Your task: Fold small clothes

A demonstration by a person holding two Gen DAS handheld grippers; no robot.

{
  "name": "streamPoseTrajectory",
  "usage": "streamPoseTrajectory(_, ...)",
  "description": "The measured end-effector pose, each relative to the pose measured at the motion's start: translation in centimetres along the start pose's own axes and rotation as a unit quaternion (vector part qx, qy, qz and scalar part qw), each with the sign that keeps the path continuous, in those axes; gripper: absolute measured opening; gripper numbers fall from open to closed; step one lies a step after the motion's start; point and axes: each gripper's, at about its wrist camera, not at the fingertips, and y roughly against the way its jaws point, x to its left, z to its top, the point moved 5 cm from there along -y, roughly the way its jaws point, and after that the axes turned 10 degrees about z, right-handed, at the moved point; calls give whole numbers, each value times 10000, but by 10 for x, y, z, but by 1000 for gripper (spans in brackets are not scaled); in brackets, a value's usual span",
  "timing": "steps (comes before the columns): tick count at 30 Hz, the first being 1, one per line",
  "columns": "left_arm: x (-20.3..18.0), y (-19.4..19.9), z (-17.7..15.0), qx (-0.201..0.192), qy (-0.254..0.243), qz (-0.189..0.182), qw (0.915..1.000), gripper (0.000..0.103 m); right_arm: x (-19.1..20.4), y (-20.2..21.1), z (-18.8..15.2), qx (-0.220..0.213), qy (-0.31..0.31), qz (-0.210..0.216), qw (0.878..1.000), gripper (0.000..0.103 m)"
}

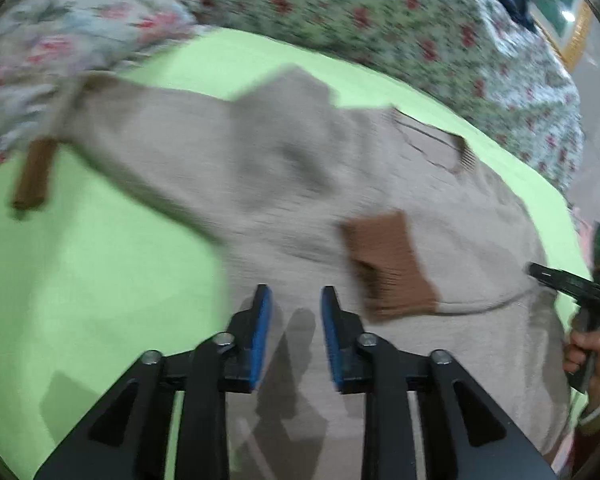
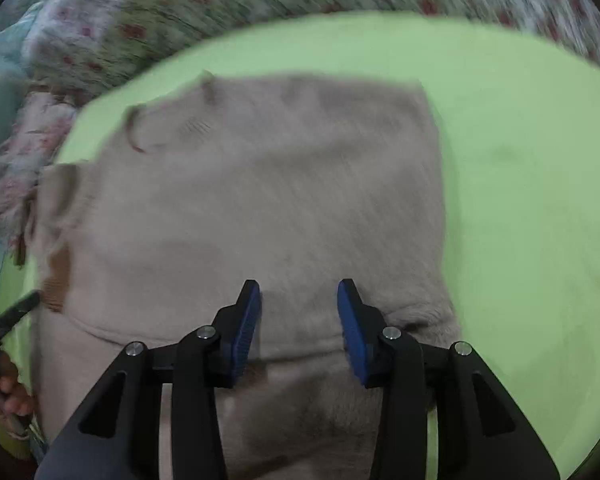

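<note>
**A bed under floral covers**

A lime-green sheet (image 1: 100, 280) is spread over the bed, bright and evenly lit. Behind it lies a floral bedspread (image 1: 400, 12) with red blossoms on pale green, and a paler flowered pillow (image 1: 60, 32) at the left. At far right, a gold-framed picture (image 1: 576, 28) catches a light's reflection.

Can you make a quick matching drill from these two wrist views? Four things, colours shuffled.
Things:
1. sweater
2. sleeve cuff
3. sheet under the sweater
4. left gripper finger pads

Colours:
A. lime green
B. blue
C. beige
D. brown

Pairs: 1-C, 2-D, 3-A, 4-B
</note>
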Motion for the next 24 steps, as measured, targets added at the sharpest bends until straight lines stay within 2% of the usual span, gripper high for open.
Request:
streamPoseTrajectory(2, 31, 6, 10, -151, 126, 369, 9991, 45, 3, 12, -1, -93, -172, 149, 9997, 42)
streamPoseTrajectory(5, 77, 11, 32, -314, 325, 894, 9950, 59, 25, 34, -9, -278, -198, 638, 9974, 42)
streamPoseTrajectory(7, 110, 7, 50, -391, 485, 1347, 9889, 81, 45, 45, -21, -283, -64, 859, 9959, 44)
streamPoseTrajectory(9, 140, -6, 69, -365, 575, 1791, 9815, 86, 59, 46, -32, -233, -41, 1015, 9946, 45)
streamPoseTrajectory(11, 163, -23, 80, -212, 703, 1869, 9796, 85, 68, 43, -45, -131, -60, 1104, 9938, 46)
streamPoseTrajectory(12, 173, -32, 84, -113, 777, 1800, 9805, 82, 71, 41, -51, -50, -77, 1115, 9937, 46)
streamPoseTrajectory(14, 187, -50, 90, 101, 928, 1569, 9832, 56, 70, 33, -62, 125, -160, 1124, 9935, 46)
streamPoseTrajectory(15, 192, -58, 91, 239, 988, 1414, 9847, 29, 72, 30, -67, 192, -190, 1136, 9932, 46)
streamPoseTrajectory(16, 197, -66, 91, 381, 1088, 1221, 9858, 17, 74, 27, -72, 233, -197, 1144, 9930, 46)
streamPoseTrajectory(20, 197, -50, 92, 120, 1108, 983, 9889, 10, 79, 28, -78, 211, -168, 1094, 9936, 46)
streamPoseTrajectory(24, 162, -8, 88, -144, 905, 436, 9948, 9, 86, 33, -73, 104, -95, 1120, 9936, 46)
